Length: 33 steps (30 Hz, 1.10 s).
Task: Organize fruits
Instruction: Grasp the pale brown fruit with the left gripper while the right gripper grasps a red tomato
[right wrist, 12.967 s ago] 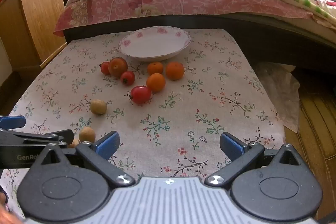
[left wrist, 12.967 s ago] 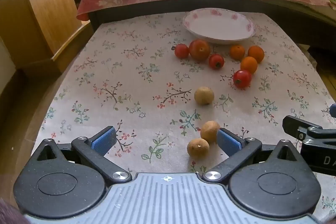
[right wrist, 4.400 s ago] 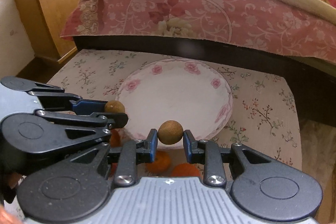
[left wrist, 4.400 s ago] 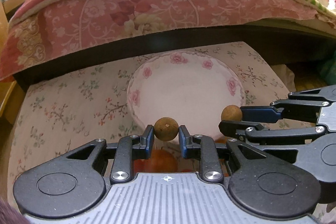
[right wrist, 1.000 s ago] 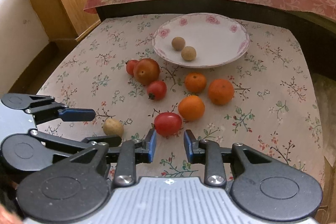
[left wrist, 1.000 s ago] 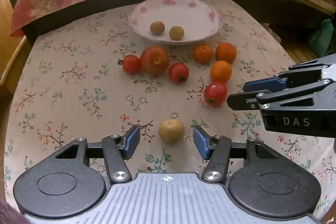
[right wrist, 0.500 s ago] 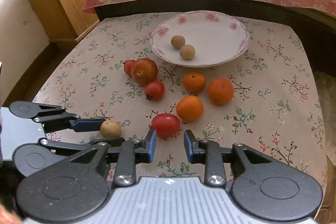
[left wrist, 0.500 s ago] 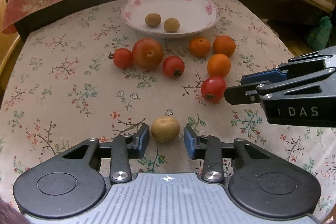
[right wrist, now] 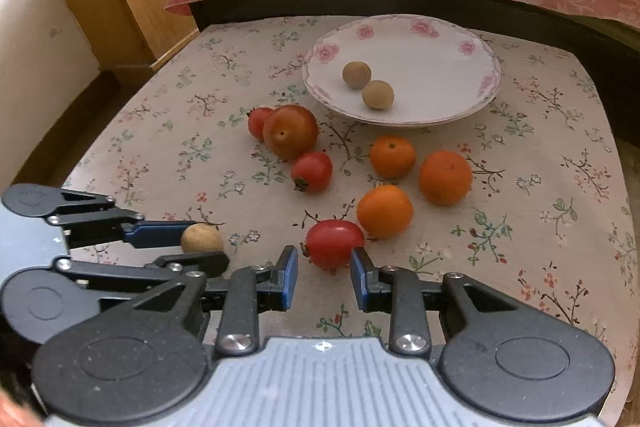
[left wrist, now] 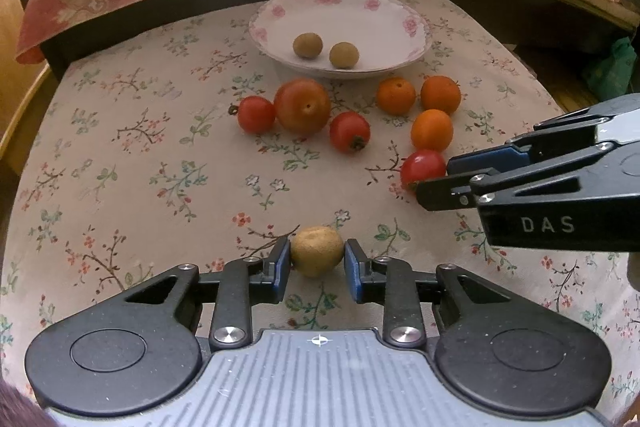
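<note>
Flowered cloth covers the worktop, with a bed behind it. My left tool (left wrist: 316, 261) has its pads touching, or almost touching, both sides of the brown longan (left wrist: 317, 255), which rests on the cloth, so I can carry it to the plate (left wrist: 416, 27) where two longans (left wrist: 307, 45) lie. My right tool (right wrist: 324, 273) is narrow around the red tomato (right wrist: 335, 243), not yet pinching.

Plate (left wrist: 416, 39) is set at far side of table (left wrist: 120, 155), w/ two longans (left wrist: 307, 45) in it. Oranges (left wrist: 432, 129) are placed before plate at right, tomatoes (left wrist: 302, 105) at left. One longan (left wrist: 316, 255) is found nearest, btwn left gripper (left wrist: 316, 265) fingers.
</note>
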{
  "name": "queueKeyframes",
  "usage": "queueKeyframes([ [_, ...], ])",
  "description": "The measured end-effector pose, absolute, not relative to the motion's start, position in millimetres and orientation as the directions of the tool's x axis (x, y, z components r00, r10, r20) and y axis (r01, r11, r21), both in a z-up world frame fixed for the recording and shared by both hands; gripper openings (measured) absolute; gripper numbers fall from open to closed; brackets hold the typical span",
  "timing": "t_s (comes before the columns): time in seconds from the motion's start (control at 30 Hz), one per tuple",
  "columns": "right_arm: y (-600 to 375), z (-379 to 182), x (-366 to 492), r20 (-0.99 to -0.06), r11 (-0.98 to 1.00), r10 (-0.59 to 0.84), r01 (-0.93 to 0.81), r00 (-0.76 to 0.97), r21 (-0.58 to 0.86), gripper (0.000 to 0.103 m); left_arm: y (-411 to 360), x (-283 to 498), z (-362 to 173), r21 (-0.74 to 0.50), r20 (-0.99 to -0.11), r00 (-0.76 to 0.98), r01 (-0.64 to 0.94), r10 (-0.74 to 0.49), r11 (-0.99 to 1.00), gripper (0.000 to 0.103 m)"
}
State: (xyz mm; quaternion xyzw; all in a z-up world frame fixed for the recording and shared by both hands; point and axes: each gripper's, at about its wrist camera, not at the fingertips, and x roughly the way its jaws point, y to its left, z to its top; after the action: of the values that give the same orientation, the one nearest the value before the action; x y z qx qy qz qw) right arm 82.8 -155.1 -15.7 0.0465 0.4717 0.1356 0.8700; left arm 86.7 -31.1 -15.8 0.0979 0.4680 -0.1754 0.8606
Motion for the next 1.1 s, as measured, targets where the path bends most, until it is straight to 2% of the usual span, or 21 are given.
queueKeyframes([
  [0.1,-153.2,-18.8,86.3,-0.81,0.961,0.271,-0.185,0.519,0.203,0.036,-29.0,87.0,-17.8,0.002,-0.842,0.497,0.391,-0.209,0.92,0.037],
  [0.37,-147.4,-25.8,92.8,-0.812,0.963,0.259,-0.2,0.523,0.178,0.036,-28.3,85.9,-19.6,0.012,-0.837,0.506,0.398,-0.208,0.917,0.041],
  [0.5,-147.6,-26.0,93.1,-0.81,0.963,0.26,-0.202,0.525,0.178,0.036,-29.4,85.7,-21.2,0.021,-0.836,0.508,0.404,-0.205,0.914,0.061],
  [0.6,-147.6,-25.9,93.7,-0.811,0.963,0.26,-0.205,0.525,0.177,0.036,-29.8,85.8,-22.2,0.023,-0.835,0.511,0.405,-0.205,0.914,0.062],
  [0.77,-148.1,-26.0,94.4,-0.81,0.962,0.262,-0.209,0.524,0.175,0.036,-29.1,87.3,-22.3,0.02,-0.833,0.514,0.4,-0.206,0.916,0.061],
  [0.93,-143.5,-25.7,93.5,-0.813,0.962,0.246,-0.232,0.528,0.141,0.035,-29.3,87.1,-21.4,0.026,-0.831,0.517,0.403,-0.204,0.915,0.045],
  [1.1,-142.9,-21.9,90.4,-0.811,0.961,0.245,-0.246,0.531,0.129,0.033,-29.3,86.9,-21.3,0.029,-0.832,0.517,0.401,-0.2,0.916,0.037],
])
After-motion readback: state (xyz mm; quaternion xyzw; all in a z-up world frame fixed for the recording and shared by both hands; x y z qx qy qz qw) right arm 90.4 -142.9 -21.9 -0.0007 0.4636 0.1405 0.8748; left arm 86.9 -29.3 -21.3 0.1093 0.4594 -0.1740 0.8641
